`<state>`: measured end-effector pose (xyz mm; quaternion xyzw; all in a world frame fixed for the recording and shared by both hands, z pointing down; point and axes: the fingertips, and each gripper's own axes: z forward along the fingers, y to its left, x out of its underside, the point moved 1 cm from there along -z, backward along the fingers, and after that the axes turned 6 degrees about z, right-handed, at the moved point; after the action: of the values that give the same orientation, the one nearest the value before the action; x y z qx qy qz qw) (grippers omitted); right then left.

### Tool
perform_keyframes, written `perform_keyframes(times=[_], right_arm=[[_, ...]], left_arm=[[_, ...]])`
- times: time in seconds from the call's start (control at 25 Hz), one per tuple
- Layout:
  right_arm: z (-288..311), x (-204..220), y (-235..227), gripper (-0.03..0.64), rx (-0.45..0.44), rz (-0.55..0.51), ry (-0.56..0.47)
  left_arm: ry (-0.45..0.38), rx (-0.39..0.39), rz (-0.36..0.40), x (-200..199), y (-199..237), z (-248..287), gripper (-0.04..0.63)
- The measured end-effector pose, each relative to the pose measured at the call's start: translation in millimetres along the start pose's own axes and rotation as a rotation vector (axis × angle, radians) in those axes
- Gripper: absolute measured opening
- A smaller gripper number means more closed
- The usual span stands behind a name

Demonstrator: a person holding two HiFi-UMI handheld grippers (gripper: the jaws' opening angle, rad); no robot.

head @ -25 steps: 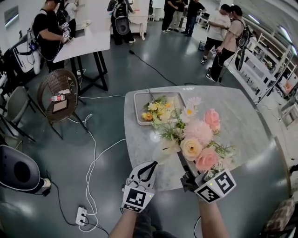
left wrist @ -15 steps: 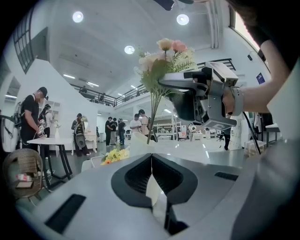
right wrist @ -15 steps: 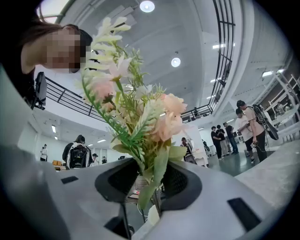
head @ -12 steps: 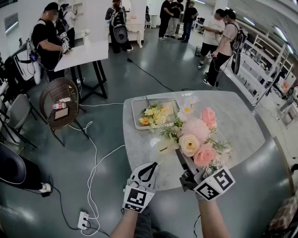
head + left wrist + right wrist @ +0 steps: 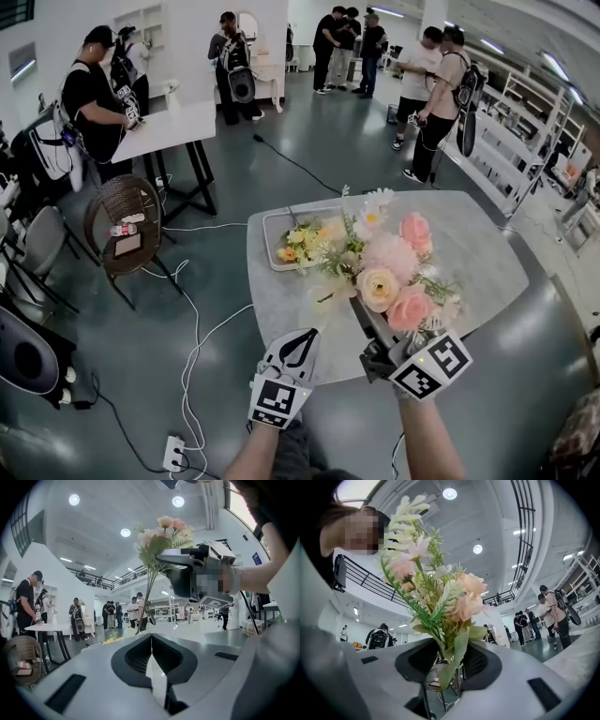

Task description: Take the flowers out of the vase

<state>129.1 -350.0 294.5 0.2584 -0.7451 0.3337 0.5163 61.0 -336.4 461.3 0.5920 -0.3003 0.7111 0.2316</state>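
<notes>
The left gripper (image 5: 305, 339), lower centre, is seen with jaws pressed together on nothing; above it a tray (image 5: 269, 239) on the table (image 5: 469, 253) holds yellow flowers (image 5: 302, 239). Further right, the pink bouquet (image 5: 389, 277) is pinched by its stems in the right gripper (image 5: 377, 354) jaws, seemingly lifted free; no vase can be clearly made out.
</notes>
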Motion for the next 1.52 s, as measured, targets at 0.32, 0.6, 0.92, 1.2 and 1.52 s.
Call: perform_keyframes(times=[0.32, 0.6, 0.92, 1.2, 1.52], right_arm=[[-17, -17, 16, 0.164, -0.003, -0.009, -0.006], [-45, -14, 29, 0.164, 0.008, 0.005, 0.007], [-73, -3, 45, 0.163, 0.011, 0.009, 0.037], [-98, 7, 66, 0.161, 0.005, 0.027, 0.055], [-125, 9, 88, 0.161, -0.004, 0.033, 0.077]], left_arm=[[-0.012, -0.007, -0.033, -16, -10, -19, 0.015], [-0.017, -0.019, -0.077, -18, -28, -41, 0.015], [-0.025, -0.033, -0.08, -21, -45, -62, 0.015], [-0.032, -0.048, -0.091, -27, -65, -87, 0.015], [-0.038, -0.054, -0.084, -38, -82, -110, 0.015]])
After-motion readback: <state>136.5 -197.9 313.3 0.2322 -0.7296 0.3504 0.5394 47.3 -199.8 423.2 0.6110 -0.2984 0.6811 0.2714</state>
